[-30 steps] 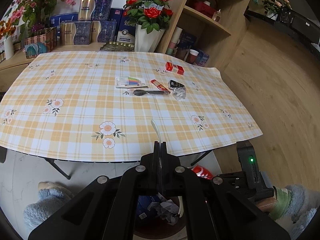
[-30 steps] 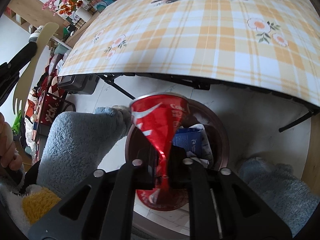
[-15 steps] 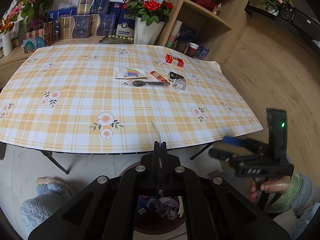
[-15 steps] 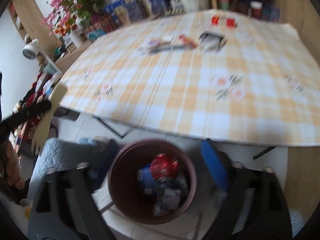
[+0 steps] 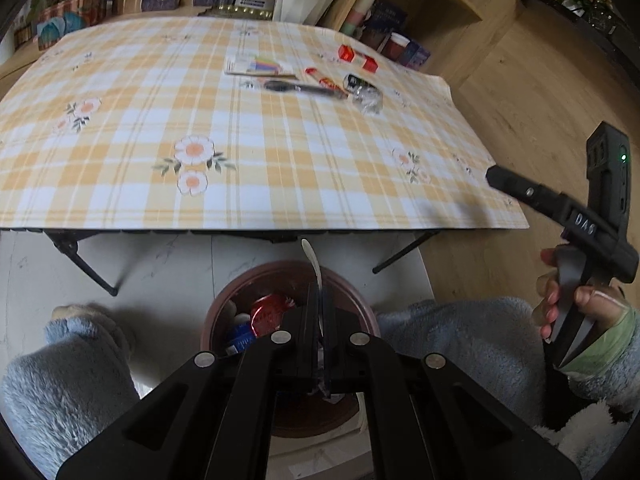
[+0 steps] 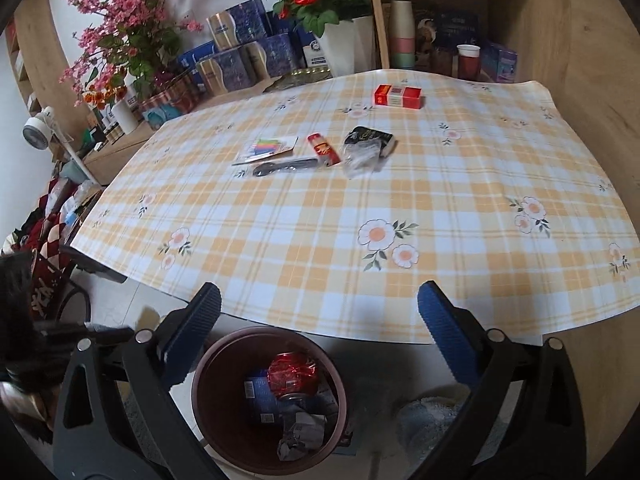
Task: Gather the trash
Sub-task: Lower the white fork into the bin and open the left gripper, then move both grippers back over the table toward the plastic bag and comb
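Since 1 s ago the crushed red drink can [image 6: 291, 372] has left the right gripper [image 6: 320, 312] & now lies in the round brown trash bin [image 6: 208, 364], on top of blue cartons & crumpled paper; that gripper's blue-padded jaws are spread wide w/ nothing between, and it has lifted to face the yellow-checked tablecloth table [image 6: 400, 216]. Left gripper [image 5: 320, 312] has dropped from table level to sit right over the bin, jaws clamped on a thin pale plastic fork handle [image 5: 314, 264] that pokes up past the bin's far rim. Fork's long axis runs along the fingers, so prob. just letting go drops it into the bin directly below. Remaining trash, incl. a crumpled clear wrapper [image 6: 362, 154] & a red tube [image 6: 324, 149], lies across the table, well beyond the bin; right gripper is the free one and already points that way.
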Motion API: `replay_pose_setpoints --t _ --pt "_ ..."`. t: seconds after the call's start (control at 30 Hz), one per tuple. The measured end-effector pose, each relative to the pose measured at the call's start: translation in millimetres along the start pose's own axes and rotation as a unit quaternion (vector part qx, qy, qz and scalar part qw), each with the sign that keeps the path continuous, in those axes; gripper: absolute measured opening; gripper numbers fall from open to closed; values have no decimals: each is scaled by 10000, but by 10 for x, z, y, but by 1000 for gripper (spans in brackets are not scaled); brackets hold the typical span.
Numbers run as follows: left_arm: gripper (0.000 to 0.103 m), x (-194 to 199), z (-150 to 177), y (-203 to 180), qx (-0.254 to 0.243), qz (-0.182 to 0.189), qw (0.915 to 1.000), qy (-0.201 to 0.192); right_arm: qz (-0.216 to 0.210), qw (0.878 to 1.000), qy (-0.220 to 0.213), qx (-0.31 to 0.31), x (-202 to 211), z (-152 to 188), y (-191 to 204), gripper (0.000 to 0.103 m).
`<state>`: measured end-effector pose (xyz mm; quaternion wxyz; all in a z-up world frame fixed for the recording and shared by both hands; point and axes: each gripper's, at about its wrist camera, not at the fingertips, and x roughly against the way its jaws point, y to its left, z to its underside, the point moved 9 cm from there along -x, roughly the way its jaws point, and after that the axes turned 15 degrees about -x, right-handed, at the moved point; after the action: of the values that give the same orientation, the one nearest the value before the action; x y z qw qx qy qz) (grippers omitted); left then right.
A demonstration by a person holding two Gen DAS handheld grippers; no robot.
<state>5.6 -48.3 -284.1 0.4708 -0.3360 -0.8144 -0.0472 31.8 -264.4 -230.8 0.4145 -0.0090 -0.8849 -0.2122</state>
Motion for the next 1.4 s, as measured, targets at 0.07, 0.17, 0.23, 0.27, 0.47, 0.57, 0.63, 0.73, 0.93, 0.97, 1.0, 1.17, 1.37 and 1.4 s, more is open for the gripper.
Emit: replay_pose_setpoints --t 0.07,0.17,0.23,0.27,0.47,0.57,0.63,0.73,0.93,0.97,1.0,1.17,1.37,1.4 --pt "2 -33 29 13 37 6 10000 56 12 10000 -15 -20 5 -7 -19 97" --pt "2 -78 73 21 84 19 9999 136 29 10000 -22 -67 8 -10 -42 97" --pt "2 -117 117 25 143 56 9997 214 45 10000 -19 -70 3 -13 -51 97" --pt "2 -132 127 25 162 64 9996 238 54 10000 -20 -64 1 -11 -51 97" --pt "2 -175 164 18 169 74 9993 325 82 10000 9 -43 -14 2 -50 97" --pt "6 -167 152 16 132 16 9994 312 101 9999 25 -32 -22 11 -52 97" --pt "18 -139 133 16 97 -48 9996 255 121 9999 30 -29 -23 15 -58 97" --pt "49 -86 95 26 29 -183 9997 152 178 9998 70 -30 -43 21 -76 97" --pt "76 64 -64 80 -196 -596 9979 -183 347 9993 146 -48 -100 35 -130 97" --pt "80 97 -96 108 -227 -700 9970 -257 367 9992 151 -50 -107 31 -138 97" --pt "83 127 -130 138 -247 -799 9959 -333 376 9992 158 -53 -108 27 -138 97" --pt "86 278 -311 328 -267 -1172 9903 -695 468 9987 152 -99 -132 -29 -178 97" --pt "86 397 -509 636 -111 -1429 9852 -943 527 9986 89 -54 -184 -125 -214 97" --pt "86 402 -530 672 -92 -1460 9846 -955 543 9985 65 -33 -193 -143 -219 97"
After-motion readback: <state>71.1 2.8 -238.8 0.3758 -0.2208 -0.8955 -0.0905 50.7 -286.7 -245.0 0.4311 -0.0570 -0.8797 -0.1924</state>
